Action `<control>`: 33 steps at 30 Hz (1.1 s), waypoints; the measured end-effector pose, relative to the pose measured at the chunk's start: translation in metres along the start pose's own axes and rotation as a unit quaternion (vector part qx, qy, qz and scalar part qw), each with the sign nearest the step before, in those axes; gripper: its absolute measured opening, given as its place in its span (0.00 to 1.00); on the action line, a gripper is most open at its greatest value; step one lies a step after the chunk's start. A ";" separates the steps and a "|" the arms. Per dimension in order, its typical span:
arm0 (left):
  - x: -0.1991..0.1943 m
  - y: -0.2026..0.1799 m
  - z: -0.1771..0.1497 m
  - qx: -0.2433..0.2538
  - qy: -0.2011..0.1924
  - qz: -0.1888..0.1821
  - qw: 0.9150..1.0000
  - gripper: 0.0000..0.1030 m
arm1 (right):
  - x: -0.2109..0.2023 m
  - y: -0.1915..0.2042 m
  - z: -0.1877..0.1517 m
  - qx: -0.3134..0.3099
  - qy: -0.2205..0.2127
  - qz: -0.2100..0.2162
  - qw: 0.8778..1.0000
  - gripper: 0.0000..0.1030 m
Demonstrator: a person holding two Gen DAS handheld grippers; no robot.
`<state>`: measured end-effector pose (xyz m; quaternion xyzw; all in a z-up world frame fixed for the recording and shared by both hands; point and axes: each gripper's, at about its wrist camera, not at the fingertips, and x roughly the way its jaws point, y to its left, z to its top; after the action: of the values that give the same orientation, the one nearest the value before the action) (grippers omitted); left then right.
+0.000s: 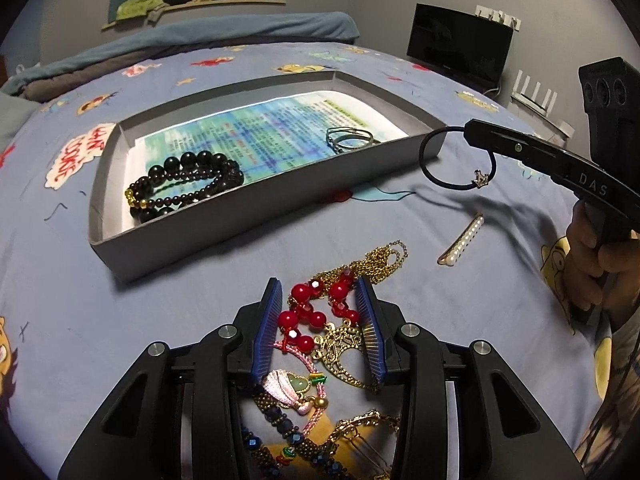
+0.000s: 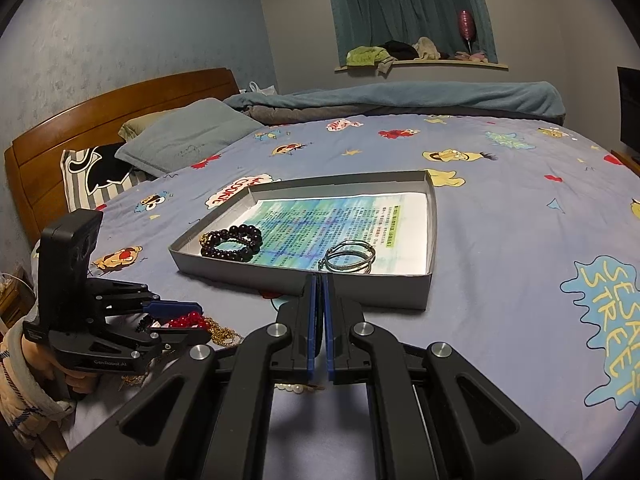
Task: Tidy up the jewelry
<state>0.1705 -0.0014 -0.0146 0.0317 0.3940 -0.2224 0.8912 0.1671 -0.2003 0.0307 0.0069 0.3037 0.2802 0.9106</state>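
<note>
My left gripper [image 1: 318,292] stands open over a jewelry pile on the bed sheet, with a red bead string [image 1: 308,312] lying between its blue pads. A gold chain [image 1: 380,260] and a gold pendant [image 1: 344,344] lie tangled with it. My right gripper [image 1: 470,128] hangs above the sheet, shut on a black hair tie [image 1: 424,160] with a small charm; its jaws [image 2: 321,280] hide the tie in the right wrist view. The grey tray [image 1: 256,208] holds dark bead bracelets [image 1: 188,184] and silver bangles [image 1: 348,140]. A pearl hair clip [image 1: 464,240] lies on the sheet.
A pink tassel charm [image 1: 288,390] and blue beads [image 1: 280,428] lie under the left gripper. Pillows [image 2: 184,140], a rolled blanket [image 2: 400,98] and a wooden headboard [image 2: 100,120] lie beyond the tray. A black monitor [image 1: 460,44] stands past the bed's far right edge.
</note>
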 end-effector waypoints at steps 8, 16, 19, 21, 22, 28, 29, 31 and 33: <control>-0.012 -0.006 0.005 0.008 -0.038 0.000 0.999 0.09 | 0.000 0.000 0.002 0.001 -0.004 0.002 1.000 0.04; -0.040 0.000 0.024 -0.010 -0.117 -0.002 0.993 0.09 | -0.001 0.002 0.012 -0.001 -0.023 0.010 1.000 0.04; -0.048 0.006 0.034 -0.020 -0.141 -0.007 0.990 0.09 | 0.001 0.002 0.017 -0.001 -0.026 0.011 1.000 0.04; -0.055 0.009 0.041 -0.025 -0.158 -0.005 0.987 0.09 | 0.001 0.000 0.021 0.002 -0.030 0.013 0.999 0.04; -0.058 0.010 0.045 -0.026 -0.165 -0.005 0.986 0.09 | 0.001 -0.001 0.023 0.004 -0.033 0.014 0.999 0.04; -0.072 0.025 0.061 -0.046 -0.203 -0.002 0.978 0.09 | 0.002 -0.005 0.036 0.008 -0.050 0.014 0.999 0.04; -0.074 0.028 0.062 -0.051 -0.207 -0.003 0.977 0.09 | 0.002 -0.006 0.040 0.007 -0.053 0.014 0.998 0.04; -0.078 0.033 0.065 -0.056 -0.214 -0.001 0.975 0.09 | 0.005 -0.006 0.046 0.006 -0.056 0.014 0.998 0.04; -0.081 0.038 0.069 -0.059 -0.218 0.002 0.974 0.09 | 0.009 -0.006 0.050 0.005 -0.058 0.014 0.998 0.04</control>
<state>0.1863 0.0467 0.0866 -0.0691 0.2020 -0.1985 0.9566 0.2039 -0.1930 0.0658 0.0317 0.2520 0.2905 0.9226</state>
